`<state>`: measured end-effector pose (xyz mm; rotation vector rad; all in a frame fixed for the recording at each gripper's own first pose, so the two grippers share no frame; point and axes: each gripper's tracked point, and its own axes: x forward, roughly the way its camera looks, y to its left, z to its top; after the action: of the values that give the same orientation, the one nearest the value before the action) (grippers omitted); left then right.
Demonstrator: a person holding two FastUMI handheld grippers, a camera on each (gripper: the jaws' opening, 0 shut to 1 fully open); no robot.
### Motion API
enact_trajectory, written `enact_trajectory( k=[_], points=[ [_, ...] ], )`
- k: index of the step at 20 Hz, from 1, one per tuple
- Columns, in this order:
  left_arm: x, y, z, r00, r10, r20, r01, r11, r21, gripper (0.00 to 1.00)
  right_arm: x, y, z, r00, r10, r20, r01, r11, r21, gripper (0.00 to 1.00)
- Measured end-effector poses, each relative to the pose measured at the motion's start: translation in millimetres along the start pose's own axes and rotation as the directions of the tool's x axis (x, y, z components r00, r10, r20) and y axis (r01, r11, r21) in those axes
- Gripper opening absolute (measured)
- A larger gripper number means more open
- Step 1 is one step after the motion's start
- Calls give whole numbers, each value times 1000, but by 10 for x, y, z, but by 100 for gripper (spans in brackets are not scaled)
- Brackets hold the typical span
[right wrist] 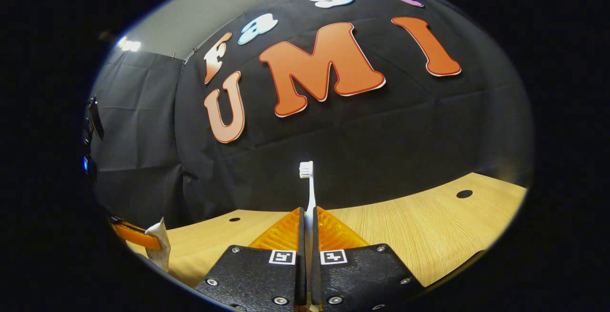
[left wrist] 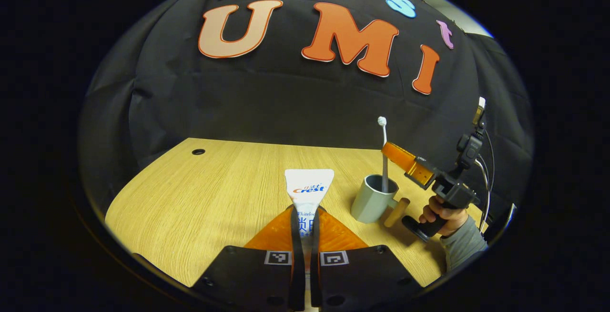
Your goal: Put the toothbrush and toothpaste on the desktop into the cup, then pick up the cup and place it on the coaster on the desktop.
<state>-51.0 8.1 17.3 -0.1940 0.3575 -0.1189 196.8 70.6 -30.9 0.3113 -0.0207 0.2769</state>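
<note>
My left gripper (left wrist: 305,212) is shut on a white toothpaste tube (left wrist: 308,187), whose flat end sticks out forward above the wooden table (left wrist: 200,202). To the right stands a grey-green cup (left wrist: 371,202). A white toothbrush (left wrist: 384,155) stands upright with its lower end inside the cup. My right gripper (left wrist: 387,152) is shut on the toothbrush's handle just above the rim. In the right gripper view the toothbrush (right wrist: 310,193) rises head-up between the fingers of the right gripper (right wrist: 309,214). The left gripper (right wrist: 136,235) and the toothpaste tube (right wrist: 159,245) appear at the lower left.
A short wooden piece (left wrist: 397,212) lies against the cup's right side; I cannot tell what it is. A hand (left wrist: 441,216) in a grey sleeve holds the right gripper's handle. Round cable holes (left wrist: 198,151) (right wrist: 464,193) sit near the table's back edge. The black cloth wall stands behind.
</note>
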Motion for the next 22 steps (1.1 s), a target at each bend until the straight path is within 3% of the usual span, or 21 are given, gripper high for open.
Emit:
enact_trajectory(
  k=[4, 5, 6, 18, 22],
  points=[
    [126, -84, 82, 1000, -20, 16, 20, 1000, 11, 8, -76, -45, 1, 1000, -16, 1, 16, 1000, -17, 6],
    [141, -101, 101, 999, -24, 21, 23, 1000, 15, 8, -94, -52, 19, 1000, -17, 6, 17, 1000, -19, 10],
    [167, -119, 117, 999, -27, 27, 26, 999, 18, 8, -119, -57, 40, 1000, -18, 12, 18, 1000, -18, 6],
    [506, -537, 455, 988, -105, 117, 101, 994, 39, 9, -394, -91, -25, 999, -37, -39, 36, 999, -39, 8],
    [657, -747, 674, 974, -149, 172, 142, 988, 52, 8, -533, -91, -89, 995, -17, -94, 14, 999, -29, 16]
  ],
)
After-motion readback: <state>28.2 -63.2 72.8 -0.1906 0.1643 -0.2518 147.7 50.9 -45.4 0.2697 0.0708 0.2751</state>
